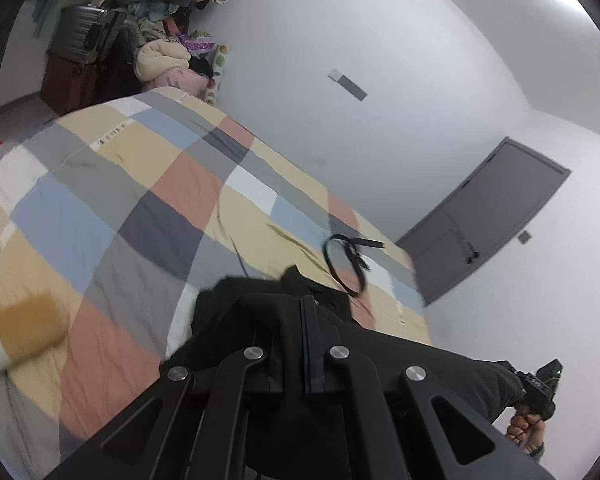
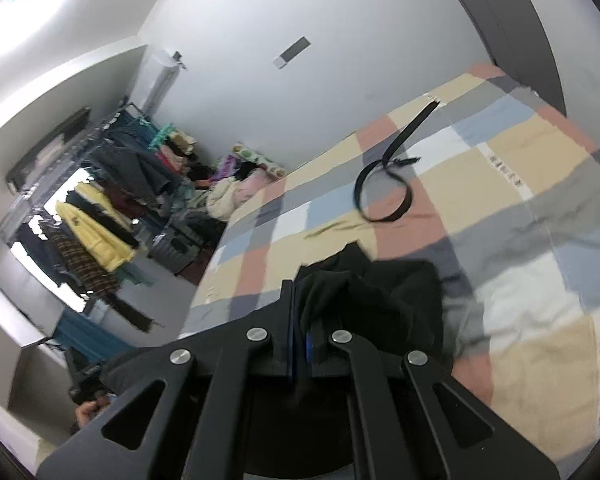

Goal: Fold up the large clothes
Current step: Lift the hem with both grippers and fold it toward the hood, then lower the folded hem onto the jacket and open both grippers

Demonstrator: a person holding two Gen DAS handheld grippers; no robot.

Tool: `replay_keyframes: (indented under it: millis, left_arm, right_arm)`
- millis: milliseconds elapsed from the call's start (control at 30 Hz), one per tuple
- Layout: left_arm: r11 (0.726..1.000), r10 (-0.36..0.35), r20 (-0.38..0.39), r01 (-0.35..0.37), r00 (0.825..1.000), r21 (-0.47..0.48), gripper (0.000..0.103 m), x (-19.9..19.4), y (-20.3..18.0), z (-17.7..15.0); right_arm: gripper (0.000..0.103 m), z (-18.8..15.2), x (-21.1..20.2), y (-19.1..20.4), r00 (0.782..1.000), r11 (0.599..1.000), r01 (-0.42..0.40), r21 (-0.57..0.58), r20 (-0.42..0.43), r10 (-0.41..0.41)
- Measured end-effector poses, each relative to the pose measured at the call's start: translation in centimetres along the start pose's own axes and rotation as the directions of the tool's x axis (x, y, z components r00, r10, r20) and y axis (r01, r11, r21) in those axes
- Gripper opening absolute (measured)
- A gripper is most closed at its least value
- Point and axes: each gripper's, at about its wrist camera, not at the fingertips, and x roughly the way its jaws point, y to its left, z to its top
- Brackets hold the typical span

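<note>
A black garment (image 1: 400, 364) hangs stretched between my two grippers above the checked bedspread (image 1: 112, 208). My left gripper (image 1: 306, 312) is shut on one edge of it, and the cloth drapes over the fingers. My right gripper (image 2: 294, 300) is shut on the other edge of the black garment (image 2: 380, 300). In the left wrist view the right gripper (image 1: 540, 390) shows at the far end of the cloth with the hand under it. A black belt (image 2: 384, 184) lies looped on the bedspread (image 2: 520, 200) beyond the garment; it also shows in the left wrist view (image 1: 346, 264).
A clothes rack (image 2: 100, 200) with hanging clothes and a heap of garments (image 2: 228, 192) stand past the bed's end. A suitcase (image 1: 84, 32) stands there too. A grey door (image 1: 492, 216) is in the white wall beside the bed.
</note>
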Motion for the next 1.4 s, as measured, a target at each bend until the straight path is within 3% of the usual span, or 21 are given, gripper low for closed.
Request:
replay_keyframes:
  millis: [200,433,567,700,867,1067,1267,1400]
  left_arm:
    - [0.997,0.073,-0.037,-0.073,0.997,-0.002,0.004,7.5,-0.6,3.3]
    - [0.979,0.202,-0.086,-0.200,0.976,0.025,0.004,17.1,0.3,4.7]
    - [0.957,0.285,-0.112,-0.275,0.952,0.092,0.005,22.3,0.4,5.2]
    - [0.923,0.368,-0.134,-0.344,0.920,0.174,0.005,27.7,0.7,5.1]
    - [0.900,0.415,-0.176,-0.374,0.893,0.225,0.005,32.9,2.0,4.2]
    - [0.907,0.405,-0.228,-0.359,0.885,0.220,0.005,35.4,3.9,3.1]
    - [0.922,0.369,-0.237,-0.323,0.899,0.213,0.006,33.8,3.7,2.9]
    - [0.952,0.299,-0.259,-0.268,0.918,0.147,0.006,30.8,4.0,2.7]
  right_arm:
    - [0.004,3.5,6.4,-3.8,0.998,0.996,0.063,0.066,-0.026,-0.061]
    - [0.004,4.9,13.9,-8.5,0.987,0.986,0.137,0.098,-0.103,-0.127]
    - [0.004,5.4,18.0,-11.0,0.974,0.976,0.188,0.105,-0.149,-0.172]
    - [0.004,5.7,22.3,-12.5,0.948,0.965,0.257,0.043,-0.203,-0.244]
    - [0.004,5.0,26.7,-14.8,0.922,0.955,0.294,0.019,-0.270,-0.279]
    - [0.003,3.4,29.7,-17.0,0.916,0.959,0.275,0.066,-0.320,-0.240]
    - [0.004,3.5,28.1,-17.1,0.924,0.960,0.256,0.114,-0.323,-0.208]
    - [0.009,3.8,25.5,-16.8,0.930,0.965,0.224,0.139,-0.326,-0.169]
